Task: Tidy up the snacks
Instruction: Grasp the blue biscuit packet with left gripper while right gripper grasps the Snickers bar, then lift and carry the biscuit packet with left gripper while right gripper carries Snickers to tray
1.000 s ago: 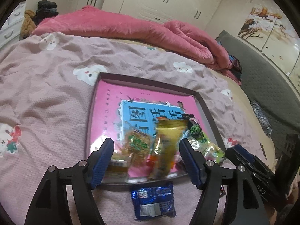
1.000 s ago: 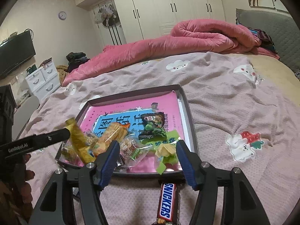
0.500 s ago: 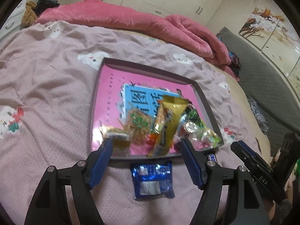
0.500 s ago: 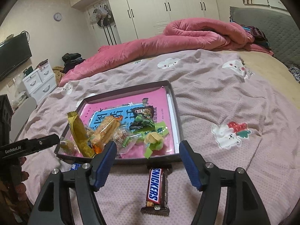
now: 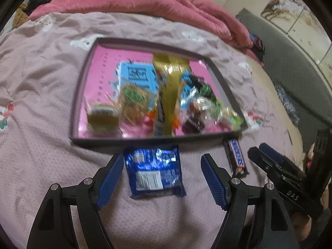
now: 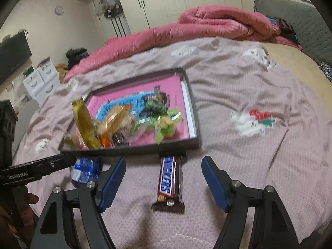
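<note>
A dark tray with a pink printed liner lies on the bed and holds several snacks, among them a tall gold packet. A blue snack packet lies on the blanket just in front of the tray, between the fingers of my open, empty left gripper. A Snickers bar lies in front of the tray's right end, between the fingers of my open, empty right gripper. The bar also shows in the left wrist view, and the tray in the right wrist view.
The bed is covered by a pinkish blanket with cartoon prints. A bunched pink quilt lies at the far side. A grey headboard is on the right. White drawers stand beyond the bed's left side.
Both grippers have drawn back from the tray toward the near side. The blue packet and the Snickers bar now lie between their fingers instead of below them.
</note>
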The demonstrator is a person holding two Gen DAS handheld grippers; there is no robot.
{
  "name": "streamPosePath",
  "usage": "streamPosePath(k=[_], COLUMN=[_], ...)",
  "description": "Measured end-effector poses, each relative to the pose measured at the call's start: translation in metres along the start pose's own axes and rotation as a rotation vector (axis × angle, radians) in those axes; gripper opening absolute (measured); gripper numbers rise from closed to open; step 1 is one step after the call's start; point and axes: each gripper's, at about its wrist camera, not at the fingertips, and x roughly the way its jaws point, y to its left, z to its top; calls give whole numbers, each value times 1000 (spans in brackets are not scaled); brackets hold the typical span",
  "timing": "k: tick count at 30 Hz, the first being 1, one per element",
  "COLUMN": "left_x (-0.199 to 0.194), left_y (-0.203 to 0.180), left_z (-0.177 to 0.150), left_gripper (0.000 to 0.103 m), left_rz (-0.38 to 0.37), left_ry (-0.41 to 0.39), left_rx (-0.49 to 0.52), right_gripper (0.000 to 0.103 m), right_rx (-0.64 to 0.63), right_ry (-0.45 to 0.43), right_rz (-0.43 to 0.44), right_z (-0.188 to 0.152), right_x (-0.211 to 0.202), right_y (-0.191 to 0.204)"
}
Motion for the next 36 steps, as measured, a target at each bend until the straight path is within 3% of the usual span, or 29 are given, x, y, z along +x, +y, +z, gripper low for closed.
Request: streamPosePath(k=[3, 5, 7, 11, 15, 23, 26, 30, 36], left_x=[9, 14, 17, 22, 30, 40, 42, 37, 15], left_y=[-2, -3, -3, -3, -4, -9, -12, -3, -3], left_z=[-6, -8, -10, -12, -15, -18, -18, -15, -9], left_gripper=[78, 78, 78, 79, 79, 78, 64, 58, 57], left_rz=[8, 26, 45, 59, 78, 120, 153, 121, 86], left_ry=[39, 50, 53, 60, 77, 71, 68, 66, 32], left_rx=[-1, -5, -3, -3, 1, 30, 47, 19, 7], right_gripper=[74, 68, 57, 49, 29, 29, 29, 29, 29], right_rx=[-37, -46, -57, -79, -65, -79, -78, -60, -87], right_ry=[56, 89, 108, 136, 144, 131, 99, 41, -9], right_rz=[-20, -26, -21, -27, -7, 106, 155, 215, 180], right_z=[-5, -9, -12, -17, -17, -16, -13, -8, -3], right_x=[14, 22, 27, 37, 43, 27, 16, 3, -5], right_y=[4, 4, 5, 7, 4, 18, 25, 29, 32])
